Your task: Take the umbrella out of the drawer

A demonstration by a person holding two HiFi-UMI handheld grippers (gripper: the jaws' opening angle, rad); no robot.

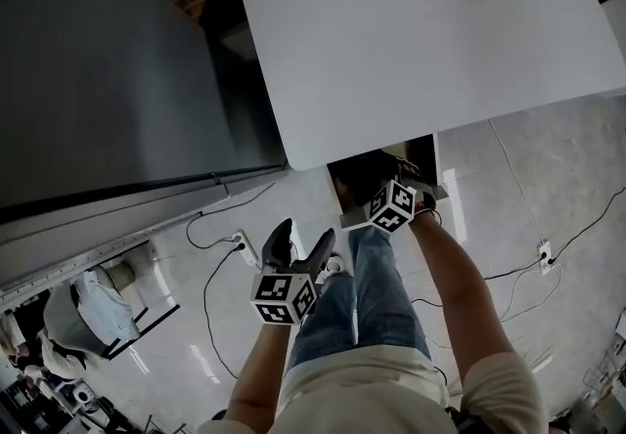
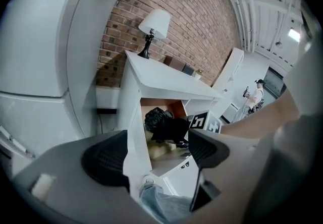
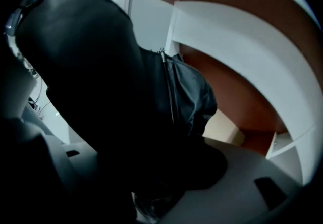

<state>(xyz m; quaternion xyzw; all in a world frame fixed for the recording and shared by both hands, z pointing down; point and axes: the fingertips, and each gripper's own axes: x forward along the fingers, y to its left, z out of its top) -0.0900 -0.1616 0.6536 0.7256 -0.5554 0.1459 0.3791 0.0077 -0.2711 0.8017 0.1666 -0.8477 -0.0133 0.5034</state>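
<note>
- right gripper (image 1: 380, 183) clamped on black umbrella (image 3: 101, 92), inside open drawer (image 3: 237, 102)
- left gripper (image 1: 305, 232) jaws apart, empty, 7 o'clock of the drawer

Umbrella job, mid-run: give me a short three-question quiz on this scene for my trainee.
1. True or false: the left claw holds the umbrella.
2. What stands on the white desk? A. lamp B. kettle C. vase
3. Fill in: the right claw is shut on the ____.

Key: 1 false, its jaws stand apart with nothing between them; 2 A; 3 umbrella.
</note>
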